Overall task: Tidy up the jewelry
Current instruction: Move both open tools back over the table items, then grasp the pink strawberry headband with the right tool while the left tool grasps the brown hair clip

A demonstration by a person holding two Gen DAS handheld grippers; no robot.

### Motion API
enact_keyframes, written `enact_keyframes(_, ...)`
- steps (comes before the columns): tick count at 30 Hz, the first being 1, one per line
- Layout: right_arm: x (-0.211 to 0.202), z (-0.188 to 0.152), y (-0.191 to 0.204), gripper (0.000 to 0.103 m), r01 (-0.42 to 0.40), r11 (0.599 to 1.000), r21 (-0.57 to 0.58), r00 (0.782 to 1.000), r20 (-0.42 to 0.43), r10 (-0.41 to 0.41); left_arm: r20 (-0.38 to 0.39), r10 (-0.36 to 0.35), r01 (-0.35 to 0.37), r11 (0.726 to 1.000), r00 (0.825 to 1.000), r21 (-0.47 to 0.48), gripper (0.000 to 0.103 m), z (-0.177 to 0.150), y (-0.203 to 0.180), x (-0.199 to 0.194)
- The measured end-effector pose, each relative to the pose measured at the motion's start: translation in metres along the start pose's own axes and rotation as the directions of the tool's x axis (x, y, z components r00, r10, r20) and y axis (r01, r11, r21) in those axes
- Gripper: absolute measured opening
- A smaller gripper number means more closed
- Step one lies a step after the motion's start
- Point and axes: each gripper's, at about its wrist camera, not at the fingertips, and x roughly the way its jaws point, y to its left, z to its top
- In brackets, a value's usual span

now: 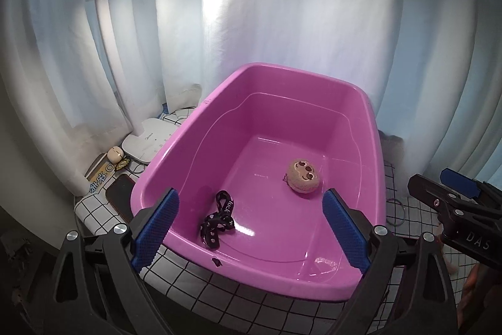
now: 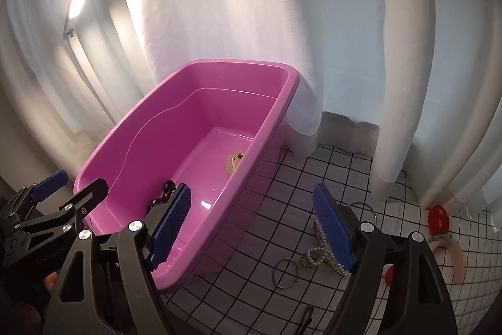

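A pink plastic tub [image 1: 194,127] stands on a checked cloth; it also shows in the right wrist view [image 2: 131,121]. Inside lie a black dotted ribbon [image 1: 218,217] and a beige round plush clip with a face [image 1: 305,176]. My left gripper [image 1: 251,228] is open and empty over the tub's near rim. My right gripper [image 2: 251,225] is open and empty above the cloth beside the tub. Near its right finger lie a pearl hair claw [image 2: 317,255], a metal ring [image 2: 285,273] and a second ring [image 2: 365,208].
A red clip [image 2: 438,218] and a pink hair piece [image 2: 455,259] lie at the right by the white curtain [image 2: 345,21]. A black hairpin [image 2: 306,319] lies near the front. A white device [image 1: 147,140], a phone [image 1: 119,193] and small items sit left of the tub.
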Motion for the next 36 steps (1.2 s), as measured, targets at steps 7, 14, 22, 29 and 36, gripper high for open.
enact_keyframes(7,-0.061,-0.055,-0.083,0.076,0.12,0.984,0.134,0.992,0.03,-0.125,0.028,-0.113,0.112,0.993,0.993,0.048,0.095,-0.02,-0.047,-0.031)
enact_keyframes(14,-0.099,-0.122,-0.162,0.076,0.259,0.932,0.255,0.965,-0.031,-0.26,-0.009,-0.24,0.239,0.96,0.971,0.143,0.096,-0.053,-0.105,-0.044)
enact_keyframes(22,-0.104,-0.176,-0.213,0.076,0.323,0.891,0.319,0.946,-0.101,-0.307,-0.139,-0.272,0.296,0.933,0.952,0.207,0.096,-0.106,-0.155,-0.024)
enact_keyframes(29,-0.079,-0.207,-0.238,0.076,0.311,0.898,0.311,0.948,-0.17,-0.269,-0.243,-0.205,0.255,0.948,0.948,0.192,0.096,-0.154,-0.165,0.016)
enact_keyframes(36,-0.05,-0.228,-0.243,0.076,0.275,0.916,0.293,0.951,-0.226,-0.213,-0.285,-0.139,0.189,0.969,0.948,0.157,0.096,-0.184,-0.164,0.053)
